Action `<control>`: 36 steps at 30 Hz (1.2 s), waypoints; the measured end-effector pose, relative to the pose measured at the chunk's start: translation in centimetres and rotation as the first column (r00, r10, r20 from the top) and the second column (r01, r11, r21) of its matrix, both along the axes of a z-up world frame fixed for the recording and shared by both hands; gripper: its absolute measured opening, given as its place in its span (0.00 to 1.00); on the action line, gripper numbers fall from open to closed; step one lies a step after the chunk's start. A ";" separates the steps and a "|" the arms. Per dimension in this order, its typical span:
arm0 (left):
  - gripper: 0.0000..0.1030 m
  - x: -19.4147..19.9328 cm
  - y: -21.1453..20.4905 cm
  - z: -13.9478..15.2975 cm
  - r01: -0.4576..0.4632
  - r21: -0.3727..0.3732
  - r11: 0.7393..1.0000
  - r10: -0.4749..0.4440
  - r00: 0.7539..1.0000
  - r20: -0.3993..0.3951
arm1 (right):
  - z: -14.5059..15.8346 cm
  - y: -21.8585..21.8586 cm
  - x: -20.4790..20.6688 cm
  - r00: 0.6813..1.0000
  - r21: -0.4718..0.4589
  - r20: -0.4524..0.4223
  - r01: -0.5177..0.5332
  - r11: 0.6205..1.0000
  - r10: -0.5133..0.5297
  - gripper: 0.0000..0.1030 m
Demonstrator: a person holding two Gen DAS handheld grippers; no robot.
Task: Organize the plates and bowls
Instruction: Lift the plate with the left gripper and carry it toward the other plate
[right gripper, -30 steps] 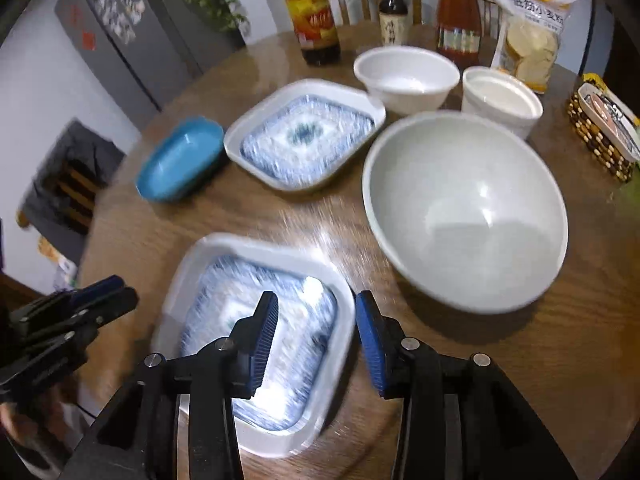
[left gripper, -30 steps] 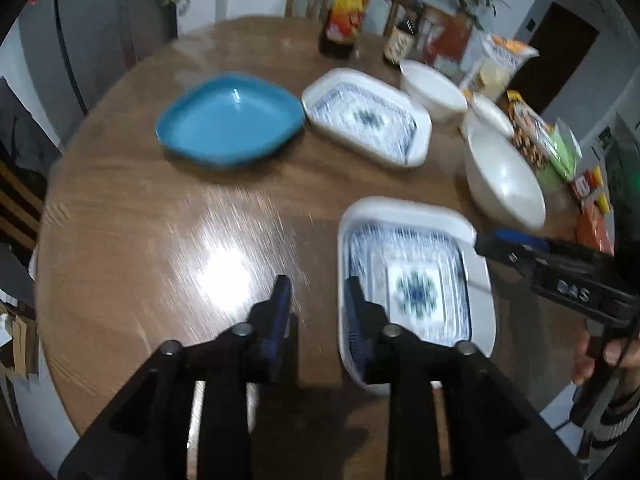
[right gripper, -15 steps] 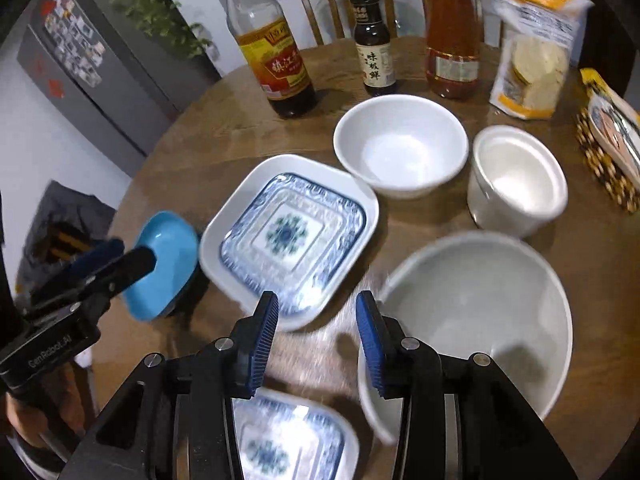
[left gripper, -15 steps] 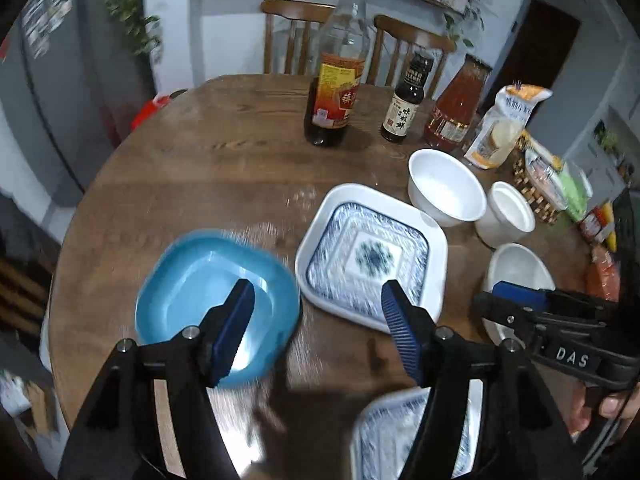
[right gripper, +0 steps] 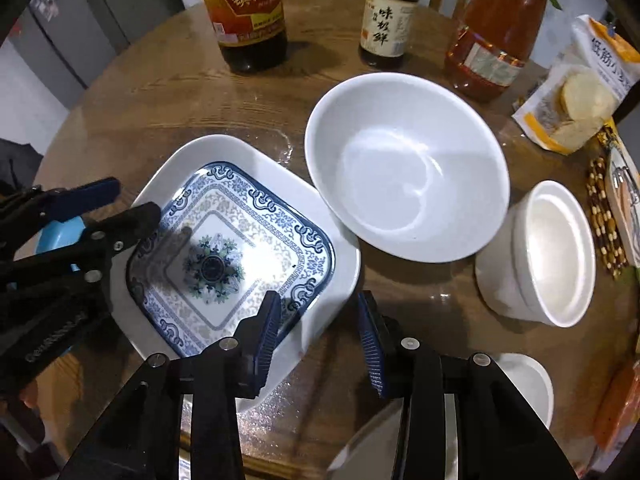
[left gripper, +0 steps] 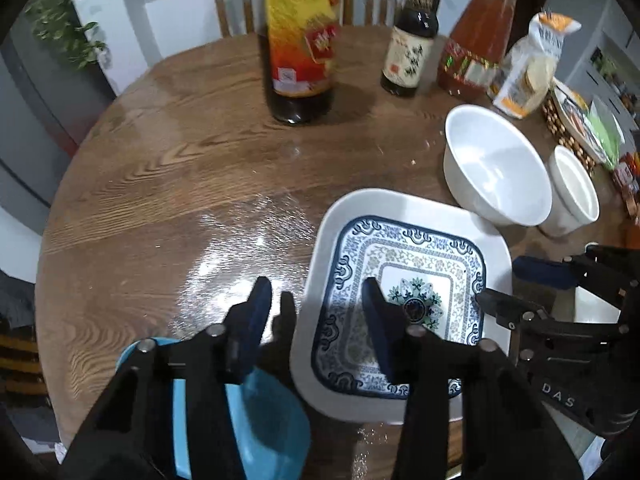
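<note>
A square white plate with a blue pattern (left gripper: 404, 296) (right gripper: 236, 248) lies on the round wooden table (left gripper: 168, 184). My left gripper (left gripper: 316, 332) is open, its fingers astride the plate's left rim. My right gripper (right gripper: 316, 332) is open, astride the plate's near right corner. A blue dish (left gripper: 260, 424) (right gripper: 60, 236) lies under my left gripper. A white bowl (left gripper: 496, 164) (right gripper: 404, 164) and a small white cup (left gripper: 576, 196) (right gripper: 548, 256) stand to the right.
Three sauce bottles (left gripper: 300, 40) (right gripper: 388, 12) stand at the back of the table, with a snack bag (right gripper: 580, 88) and packets at the right edge. A large white bowl's rim (right gripper: 524, 376) shows at the near right. Chairs stand behind the table.
Both grippers have moved forward across the table from the near patterned plate to the far one. The left gripper has opened wider than a second ago.
</note>
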State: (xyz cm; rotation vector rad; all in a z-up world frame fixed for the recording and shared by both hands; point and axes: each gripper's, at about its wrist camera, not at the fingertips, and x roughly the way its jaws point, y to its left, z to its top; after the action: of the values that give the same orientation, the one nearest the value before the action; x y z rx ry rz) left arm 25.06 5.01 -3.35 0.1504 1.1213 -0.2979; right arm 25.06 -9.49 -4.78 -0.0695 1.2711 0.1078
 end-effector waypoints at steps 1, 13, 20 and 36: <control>0.35 0.1 -0.1 -0.3 0.008 0.003 1.000 -0.008 1.000 -0.009 | -0.2 0.0 0.1 1.000 0.001 -0.003 0.003 1.000 -0.003 0.39; 0.11 0.8 -0.2 -1.7 0.021 0.043 0.999 -0.020 1.000 -0.022 | -1.1 -0.7 0.8 0.999 -0.064 0.032 0.003 0.998 -0.001 0.19; 0.10 0.3 -0.1 -1.1 -0.008 0.031 0.999 0.008 1.000 0.010 | -0.1 -0.8 0.2 0.995 -0.071 0.094 0.023 0.997 -0.017 0.16; 0.10 -6.0 1.0 6.6 -0.106 -0.082 0.991 0.121 0.970 0.210 | 6.8 -1.8 -4.9 0.951 0.108 0.294 0.062 0.992 -0.091 0.10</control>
State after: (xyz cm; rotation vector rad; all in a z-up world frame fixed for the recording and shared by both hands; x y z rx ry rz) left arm 19.11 6.06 3.27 0.0539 0.9000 -0.2134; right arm 20.16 -11.28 1.98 0.0474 0.9625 0.0887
